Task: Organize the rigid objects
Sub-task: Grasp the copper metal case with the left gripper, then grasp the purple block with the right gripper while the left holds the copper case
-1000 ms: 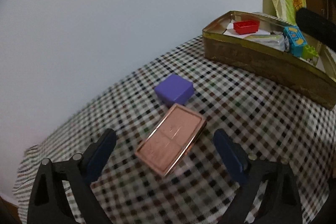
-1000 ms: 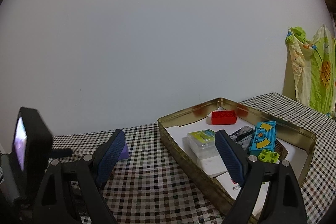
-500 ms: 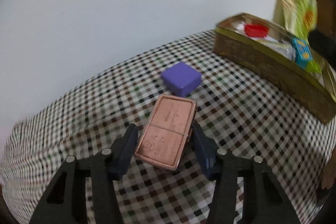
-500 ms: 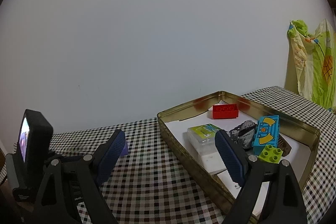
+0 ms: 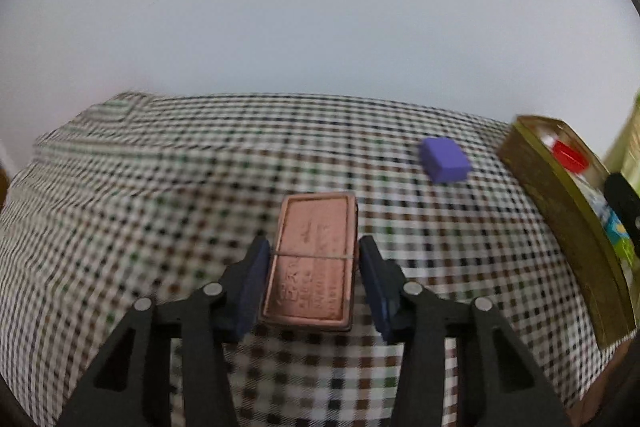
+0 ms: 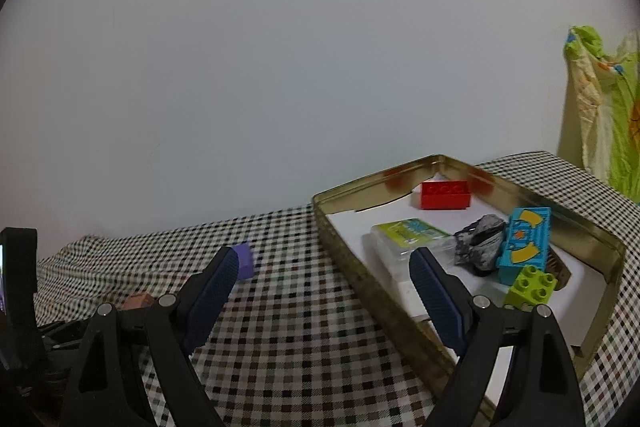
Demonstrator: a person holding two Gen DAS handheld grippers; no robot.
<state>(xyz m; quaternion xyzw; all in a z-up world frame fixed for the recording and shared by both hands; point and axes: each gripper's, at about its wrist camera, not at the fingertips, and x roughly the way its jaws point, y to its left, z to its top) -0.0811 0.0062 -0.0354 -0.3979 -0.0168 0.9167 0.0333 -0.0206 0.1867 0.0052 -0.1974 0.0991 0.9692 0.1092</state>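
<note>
A flat copper-coloured case [image 5: 312,259] lies lengthwise between the fingers of my left gripper [image 5: 313,247] on the checked tablecloth [image 5: 160,211]. The jaws are closing, and both blue pads sit against the case's long sides. A small purple block [image 5: 444,159] rests further back to the right, also visible as the purple block [image 6: 245,259] in the right wrist view. My right gripper [image 6: 324,261] hovers open above the cloth beside the gold tin [image 6: 360,279], with nothing between its fingers. Only a corner of the copper case [image 6: 138,302] shows there.
The gold tin [image 5: 560,211] holds a red brick [image 6: 445,194], a blue brick [image 6: 524,243], a green brick [image 6: 532,285], a clear plastic box [image 6: 408,239] and a dark lump [image 6: 480,243]. A green-yellow cloth [image 6: 600,107] hangs at the right. A white wall backs the table.
My left gripper rolled, lined up with the copper case and closed from wide open onto its sides. The right gripper tilted slightly and stayed open.
</note>
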